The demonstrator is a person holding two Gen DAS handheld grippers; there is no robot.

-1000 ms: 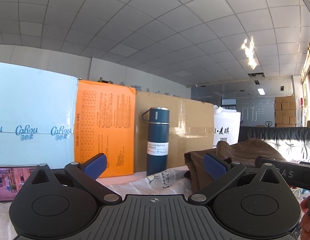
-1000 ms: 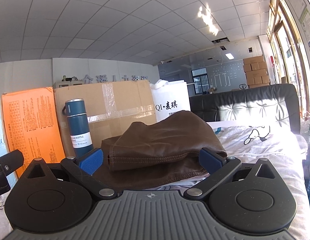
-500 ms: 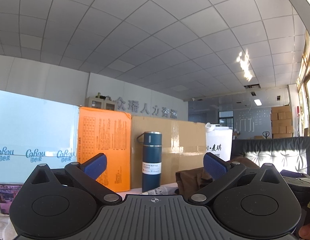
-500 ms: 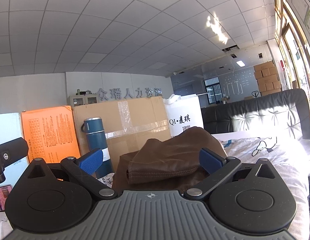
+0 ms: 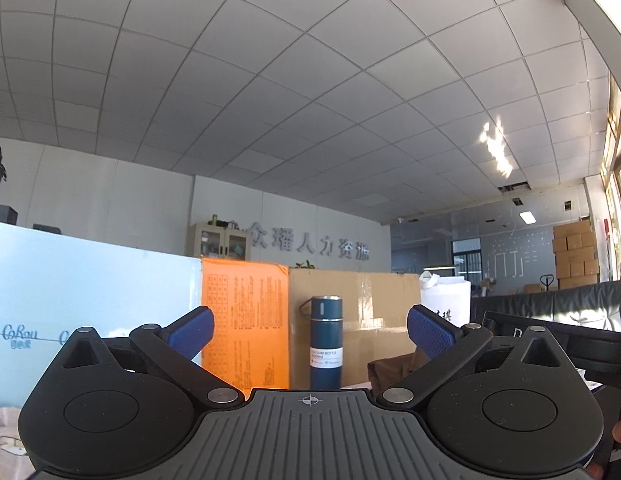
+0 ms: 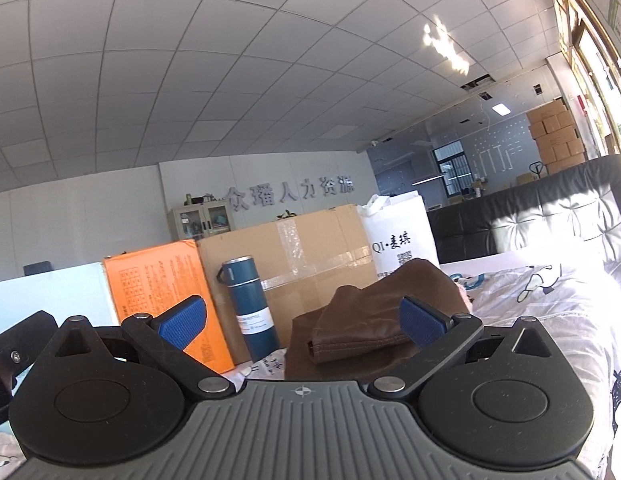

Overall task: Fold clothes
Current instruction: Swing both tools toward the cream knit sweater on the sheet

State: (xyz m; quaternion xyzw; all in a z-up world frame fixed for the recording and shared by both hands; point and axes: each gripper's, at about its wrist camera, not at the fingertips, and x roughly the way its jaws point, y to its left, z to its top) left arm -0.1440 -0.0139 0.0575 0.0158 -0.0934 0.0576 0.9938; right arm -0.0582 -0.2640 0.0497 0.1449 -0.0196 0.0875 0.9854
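One bed (image 6: pixel 550 308) is carrying everything, its white printed sheet lying bright on the right, with one black headboard (image 6: pixel 550 216) standing behind it. Four flat things are lining the far edge, side by side: one pale blue box (image 5: pixel 90 304), one orange box (image 5: pixel 246 320), one cardboard box (image 6: pixel 294 256) with clear tape across it, and one white bag (image 6: pixel 398 240) with black lettering. One brown garment (image 6: pixel 374 320) is lying bunched on the sheet in front of the cardboard box and the bag, one hemmed edge turning toward the right camera; from the left camera only a corner of it (image 5: pixel 390 368) is showing. One dark blue bottle (image 6: pixel 250 304) is standing upright just left of the garment, before the cardboard box. Two tools are hovering above the bed, both pointing toward the boxes. The left tool (image 5: pixel 309 326) is spread wide, gripping nothing, and the bottle is showing between its blue pads (image 5: pixel 190 328). The right tool (image 6: pixel 300 318) is likewise spread wide and gripping nothing, apart from the garment.
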